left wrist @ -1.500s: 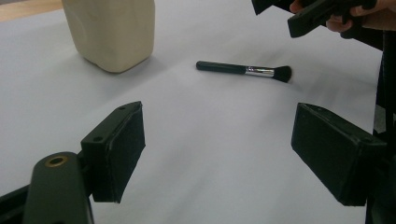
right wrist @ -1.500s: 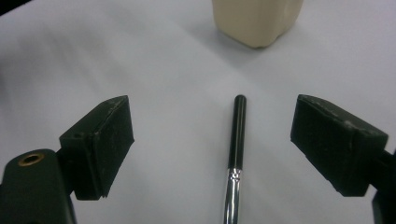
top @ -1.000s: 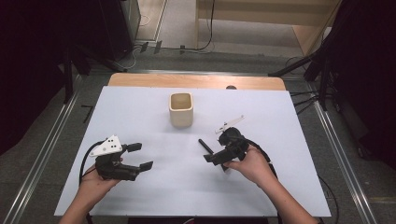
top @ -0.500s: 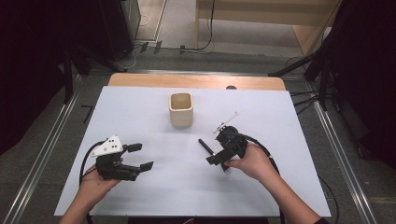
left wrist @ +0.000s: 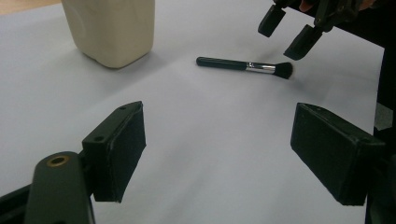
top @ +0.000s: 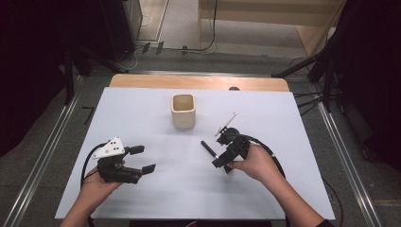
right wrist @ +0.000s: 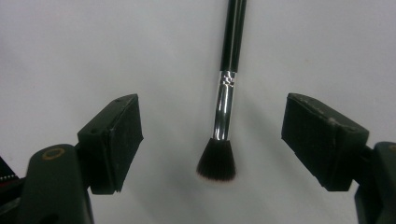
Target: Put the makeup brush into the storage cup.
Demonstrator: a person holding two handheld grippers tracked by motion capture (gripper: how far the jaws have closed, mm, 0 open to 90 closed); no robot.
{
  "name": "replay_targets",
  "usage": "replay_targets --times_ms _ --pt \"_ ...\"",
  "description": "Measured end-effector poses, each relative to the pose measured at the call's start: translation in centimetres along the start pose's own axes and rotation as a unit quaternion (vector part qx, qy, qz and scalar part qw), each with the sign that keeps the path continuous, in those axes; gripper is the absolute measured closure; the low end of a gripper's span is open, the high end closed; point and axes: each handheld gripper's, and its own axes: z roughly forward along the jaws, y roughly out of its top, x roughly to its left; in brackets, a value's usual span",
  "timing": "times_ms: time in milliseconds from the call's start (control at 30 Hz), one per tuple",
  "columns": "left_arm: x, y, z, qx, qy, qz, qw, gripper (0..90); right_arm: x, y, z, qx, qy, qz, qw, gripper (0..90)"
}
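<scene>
Hovering over the white counter, the right claw has its jaws spread wide on either side of a black makeup brush, gripping nothing, with the bristle head lying between the pads and touching neither. That brush lies flat right of centre, nearer than the cream cup that stands toward the far middle. Off at the near left, the left claw is also wide open and empty, well apart from the brush.

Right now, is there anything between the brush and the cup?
No. In the left gripper view, bare white table lies between the brush and the cup.
</scene>
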Motion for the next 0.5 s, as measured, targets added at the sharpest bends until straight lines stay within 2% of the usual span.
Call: replay_targets --times_ms 500 --pt "0.0 0.0 0.0 0.002 -0.001 0.001 1.0 19.0 0.3 -0.1 1.4 -0.004 -0.009 -0.01 0.9999 27.3"
